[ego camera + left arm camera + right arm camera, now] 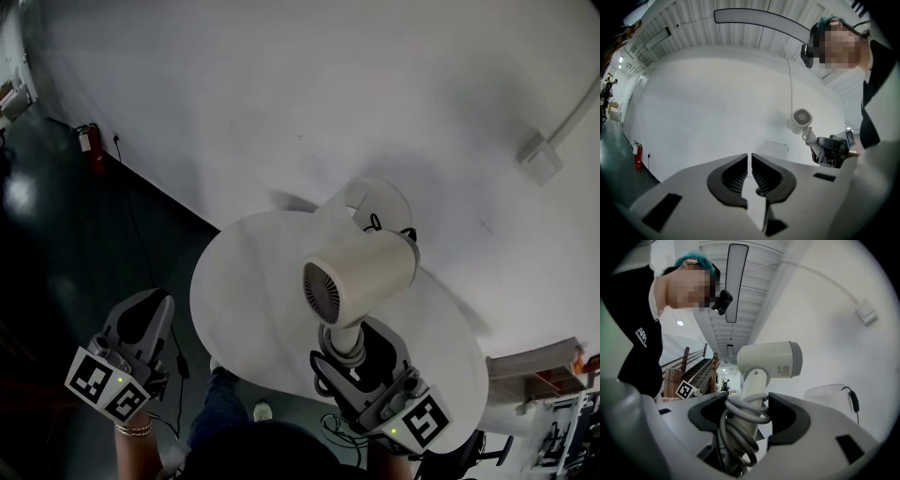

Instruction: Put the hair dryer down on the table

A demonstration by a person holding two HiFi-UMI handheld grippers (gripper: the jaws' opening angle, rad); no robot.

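White wall (281, 94) rises behind your round table (234, 309). Off its edge, your left gripper (142, 317) has its fingers nearly together, a mere slit, gripping nothing. Your right gripper (361, 345) clamps the hair dryer (366, 270) by its handle, the coiled cord (740, 420) between the fingers and the body above the fingertips, over the table.

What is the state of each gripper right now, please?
Left gripper: jaws closed, holding nothing.
Right gripper: jaws closed on the handle of the hair dryer.
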